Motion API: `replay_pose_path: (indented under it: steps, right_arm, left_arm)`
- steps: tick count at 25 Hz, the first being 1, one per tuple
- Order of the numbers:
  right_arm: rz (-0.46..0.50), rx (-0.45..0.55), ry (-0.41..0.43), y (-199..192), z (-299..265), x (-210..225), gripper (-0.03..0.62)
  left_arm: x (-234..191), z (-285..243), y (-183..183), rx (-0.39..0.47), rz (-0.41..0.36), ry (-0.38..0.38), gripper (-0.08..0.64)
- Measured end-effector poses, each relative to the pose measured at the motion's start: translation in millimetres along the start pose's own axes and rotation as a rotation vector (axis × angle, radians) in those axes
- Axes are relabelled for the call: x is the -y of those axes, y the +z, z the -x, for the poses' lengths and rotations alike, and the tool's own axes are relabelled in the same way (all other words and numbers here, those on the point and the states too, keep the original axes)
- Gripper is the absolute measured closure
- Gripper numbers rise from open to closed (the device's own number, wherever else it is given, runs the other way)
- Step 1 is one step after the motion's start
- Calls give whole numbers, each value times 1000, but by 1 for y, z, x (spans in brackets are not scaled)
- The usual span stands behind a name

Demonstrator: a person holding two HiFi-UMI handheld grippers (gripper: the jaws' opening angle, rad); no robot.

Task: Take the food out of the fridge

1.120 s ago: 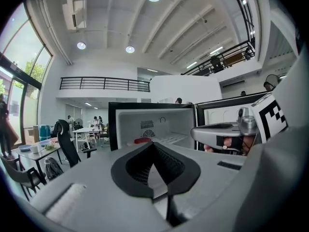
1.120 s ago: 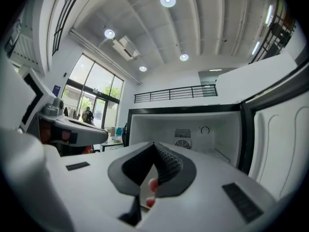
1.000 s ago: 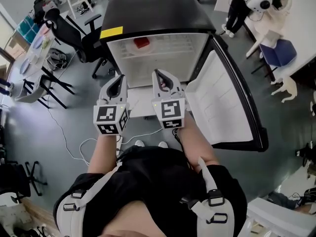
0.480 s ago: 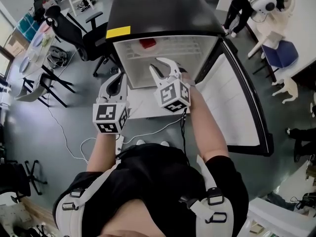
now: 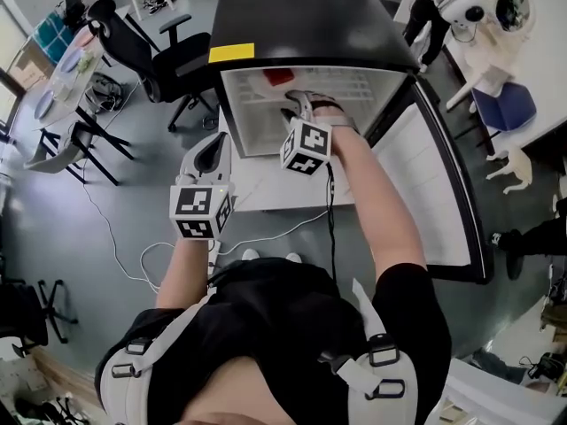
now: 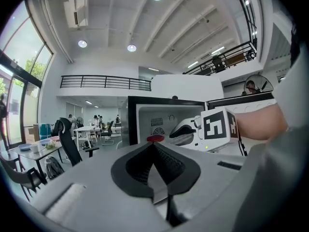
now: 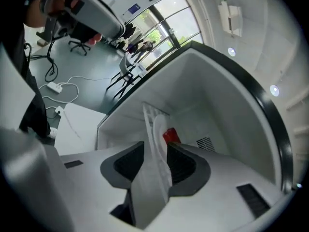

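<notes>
A small red food item (image 5: 277, 76) sits on the upper wire shelf (image 5: 354, 85) inside the open fridge (image 5: 310, 16). My right gripper (image 5: 299, 104) reaches into the fridge just short of it, rolled on its side. Its jaws are opening and hold nothing. In the right gripper view the red item (image 7: 170, 136) and the shelf's white edge (image 7: 152, 117) lie straight ahead of the right gripper (image 7: 157, 149). My left gripper (image 5: 214, 142) hangs outside, in front of the fridge's left side, shut and empty. In the left gripper view the red item (image 6: 155, 138) shows just above the left gripper (image 6: 153, 146).
The fridge door (image 5: 434, 193) stands swung open to the right. Black office chairs (image 5: 168, 56) and a desk (image 5: 62, 78) stand on the left. A white cable (image 5: 151, 259) lies on the grey floor. People and a blue chair (image 5: 505, 104) are at the far right.
My right gripper has moved forward into the fridge toward the red item, rolled onto its side, and its jaws have parted. The left gripper has shifted only slightly.
</notes>
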State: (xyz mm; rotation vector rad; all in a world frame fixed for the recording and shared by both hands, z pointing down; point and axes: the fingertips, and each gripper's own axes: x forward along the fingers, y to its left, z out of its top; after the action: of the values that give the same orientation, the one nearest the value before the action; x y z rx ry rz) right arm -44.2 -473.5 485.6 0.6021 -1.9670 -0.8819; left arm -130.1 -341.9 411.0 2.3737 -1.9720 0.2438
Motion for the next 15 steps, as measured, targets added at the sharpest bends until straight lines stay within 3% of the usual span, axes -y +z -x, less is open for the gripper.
replay_pose_path:
  steps: [10,15]
  right_arm:
    - [163,-117,54,-7,-43,-2,434]
    - [163,-156,102,-11,-55,-5,431]
  left_arm:
    - [-9,4,-8,-16,-5,-5,560]
    - [-10,3,-13,-29,-13,-13,560]
